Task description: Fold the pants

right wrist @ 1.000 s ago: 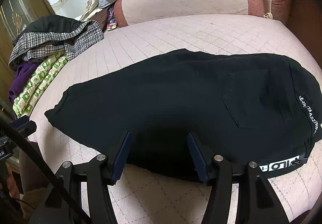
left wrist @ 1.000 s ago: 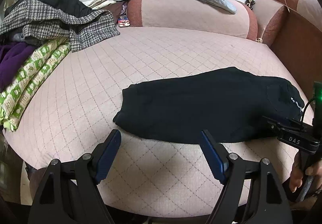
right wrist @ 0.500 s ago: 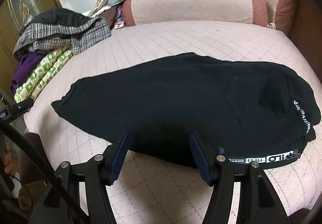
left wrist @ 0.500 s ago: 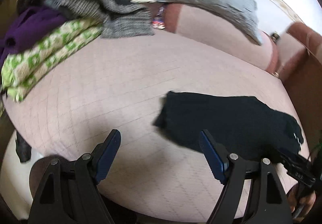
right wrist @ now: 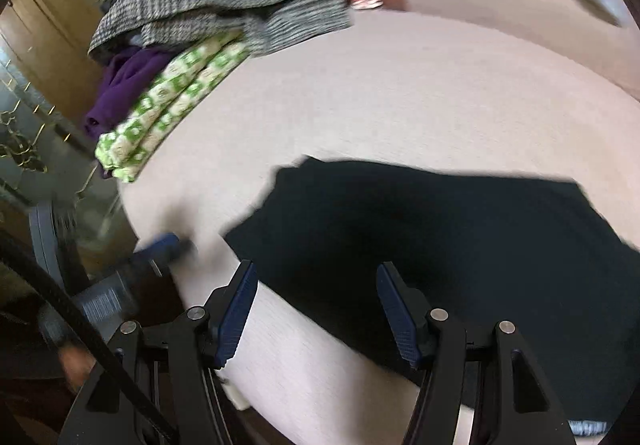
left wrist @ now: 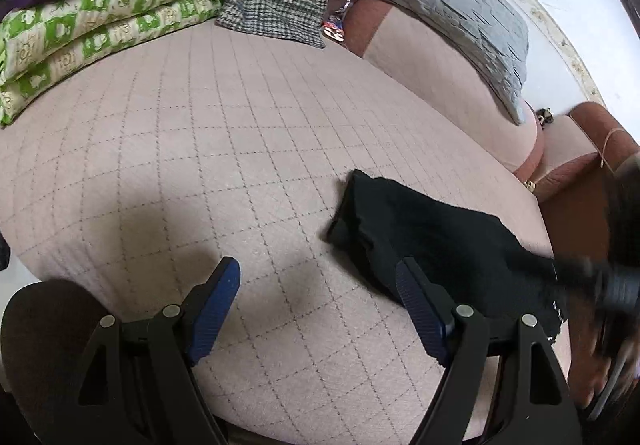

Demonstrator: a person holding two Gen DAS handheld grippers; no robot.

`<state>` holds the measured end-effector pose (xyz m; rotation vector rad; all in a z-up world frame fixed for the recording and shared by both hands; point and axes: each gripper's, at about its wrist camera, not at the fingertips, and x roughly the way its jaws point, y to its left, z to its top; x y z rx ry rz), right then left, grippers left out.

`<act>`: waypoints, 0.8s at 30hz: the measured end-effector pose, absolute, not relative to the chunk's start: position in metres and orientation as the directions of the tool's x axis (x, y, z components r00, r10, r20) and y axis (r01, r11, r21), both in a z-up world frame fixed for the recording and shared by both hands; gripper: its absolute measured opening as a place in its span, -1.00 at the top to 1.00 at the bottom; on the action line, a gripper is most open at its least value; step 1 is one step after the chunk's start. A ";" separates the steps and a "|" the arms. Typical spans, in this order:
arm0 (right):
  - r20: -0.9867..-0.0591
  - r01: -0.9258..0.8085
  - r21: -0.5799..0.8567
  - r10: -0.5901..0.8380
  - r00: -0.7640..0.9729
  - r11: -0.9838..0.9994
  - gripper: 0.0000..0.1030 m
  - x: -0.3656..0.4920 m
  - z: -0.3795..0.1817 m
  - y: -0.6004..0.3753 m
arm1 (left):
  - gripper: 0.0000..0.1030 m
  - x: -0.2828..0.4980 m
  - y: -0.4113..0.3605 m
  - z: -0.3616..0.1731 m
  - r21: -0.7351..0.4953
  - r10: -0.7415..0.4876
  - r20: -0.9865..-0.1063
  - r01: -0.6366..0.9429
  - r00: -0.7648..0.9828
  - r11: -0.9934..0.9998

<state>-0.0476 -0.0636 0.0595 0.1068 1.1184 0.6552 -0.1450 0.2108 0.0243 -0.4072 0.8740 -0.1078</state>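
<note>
**A:** Where are the black pants [left wrist: 444, 241] just now?

**B:** Flat on the quilted pink bed [left wrist: 224, 149], already doubled into a long dark slab. Their leg end lies just ahead of the right-hand finger of the left tongs [left wrist: 320, 305]; the bulk of the cloth runs ahead of the right tongs [right wrist: 316, 309] and off to their right.

**A:** And the tongs themselves?

**B:** Both stand wide with nothing between the pads. Under the left pair there is only bed cover; the right view is blurred, though its gap is plainly empty.

**A:** How will the cloth handle?

**B:** Soft and limp, I judge, a thick knit with some weight. It should sag from any single pinch, and the layers may slide apart.

**A:** So where to take hold?

**B:** At the leg end, one pair on each corner, biting through all the layers at once. The stack of clothes [left wrist: 100, 17] far ahead of the left tongs is well out of the way.
</note>
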 end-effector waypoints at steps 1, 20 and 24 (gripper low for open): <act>-0.808 -0.440 0.394 0.533 0.253 0.807 -0.29 -0.038 0.059 -0.049 | -0.54 -0.146 0.210 0.024 -0.382 -0.254 -0.718 -0.061 0.648 0.922; -0.990 -0.460 0.023 0.086 0.116 0.887 0.16 0.053 -0.012 0.095 | -0.54 -0.133 0.226 0.005 -0.481 -0.339 -0.692 -0.057 0.637 0.875; -0.982 -0.418 0.080 0.143 0.122 0.905 0.58 0.053 -0.002 0.068 | -0.54 -0.118 0.208 0.012 -0.494 -0.396 -0.688 0.007 0.609 0.869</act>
